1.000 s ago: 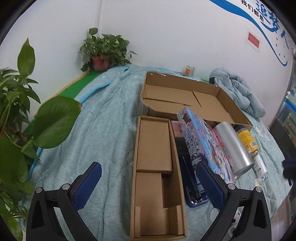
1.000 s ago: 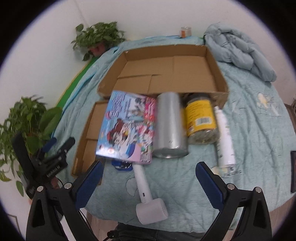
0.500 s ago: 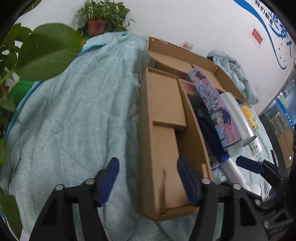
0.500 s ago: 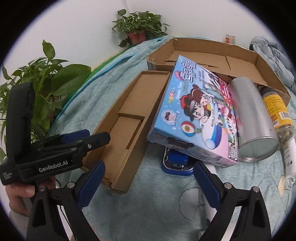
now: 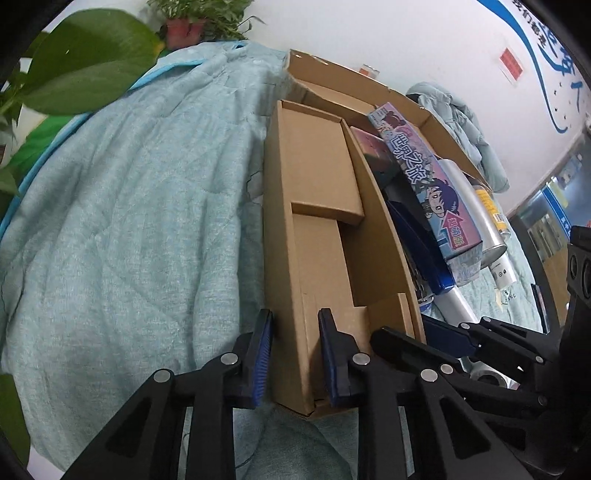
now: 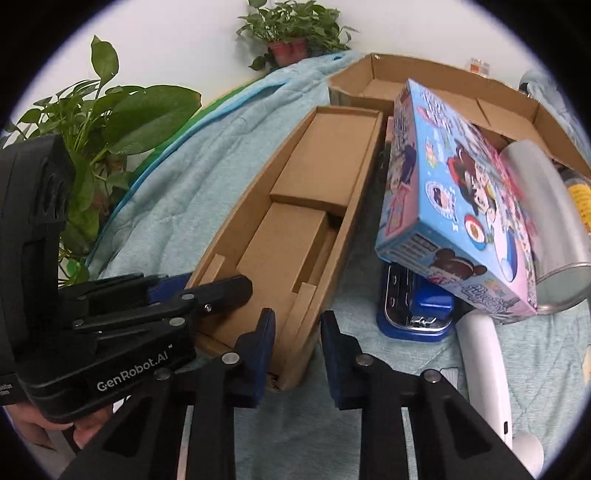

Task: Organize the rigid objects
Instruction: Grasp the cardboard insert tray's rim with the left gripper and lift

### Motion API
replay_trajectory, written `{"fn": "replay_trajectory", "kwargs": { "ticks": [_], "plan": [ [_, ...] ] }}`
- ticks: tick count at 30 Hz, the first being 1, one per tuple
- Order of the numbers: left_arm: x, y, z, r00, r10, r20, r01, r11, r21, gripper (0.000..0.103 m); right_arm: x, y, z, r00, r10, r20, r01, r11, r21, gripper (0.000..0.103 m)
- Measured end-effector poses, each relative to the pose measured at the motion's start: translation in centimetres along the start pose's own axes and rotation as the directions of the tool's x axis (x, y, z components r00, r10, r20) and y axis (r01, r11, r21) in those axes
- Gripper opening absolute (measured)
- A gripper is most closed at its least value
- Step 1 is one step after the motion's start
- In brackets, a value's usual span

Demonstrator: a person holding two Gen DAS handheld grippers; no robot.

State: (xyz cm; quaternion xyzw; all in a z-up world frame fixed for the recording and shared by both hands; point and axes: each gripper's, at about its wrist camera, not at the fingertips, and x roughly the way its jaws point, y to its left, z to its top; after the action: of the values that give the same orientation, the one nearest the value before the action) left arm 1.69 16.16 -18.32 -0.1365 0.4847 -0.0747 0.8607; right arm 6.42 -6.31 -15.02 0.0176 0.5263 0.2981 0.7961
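Note:
A long narrow cardboard box (image 5: 325,236) lies open on the teal quilt; it also shows in the right wrist view (image 6: 295,221). My left gripper (image 5: 295,354) is shut on the box's near left wall. My right gripper (image 6: 297,347) is shut on its near right wall. A colourful cartoon box (image 6: 454,206) leans on a blue stapler (image 6: 417,310) and a silver can (image 6: 550,218) to the right. A white handheld device (image 6: 487,369) lies by the stapler.
A large open cardboard tray (image 5: 347,99) sits behind the narrow box. A yellow-labelled jar (image 5: 491,210) lies beyond the can. Leafy plants (image 6: 110,122) stand at the left, a potted plant (image 6: 291,33) at the back. A bundled grey-blue cloth (image 5: 461,122) lies far right.
Both grippers have moved down to the narrow box's near end and narrowed from wide open onto its two side walls.

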Motion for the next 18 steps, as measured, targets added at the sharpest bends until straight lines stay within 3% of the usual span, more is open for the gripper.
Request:
{"fn": "replay_trajectory", "kwargs": {
  "ticks": [9,18],
  "plan": [
    [-1.4,0.2,-0.5,1.000,0.008,0.017,-0.008,1.000,-0.008,0.021,-0.7,1.2,-0.7,0.999,-0.002,0.038,0.003,1.000,-0.026,0.024],
    [-7.3,-3.8,0.4,0.989,0.073,0.130,-0.076,0.997,0.020,0.021,-5.3,1.0,-0.1,0.986,0.057,0.154,-0.048,0.997,-0.062,0.023]
  ]
}}
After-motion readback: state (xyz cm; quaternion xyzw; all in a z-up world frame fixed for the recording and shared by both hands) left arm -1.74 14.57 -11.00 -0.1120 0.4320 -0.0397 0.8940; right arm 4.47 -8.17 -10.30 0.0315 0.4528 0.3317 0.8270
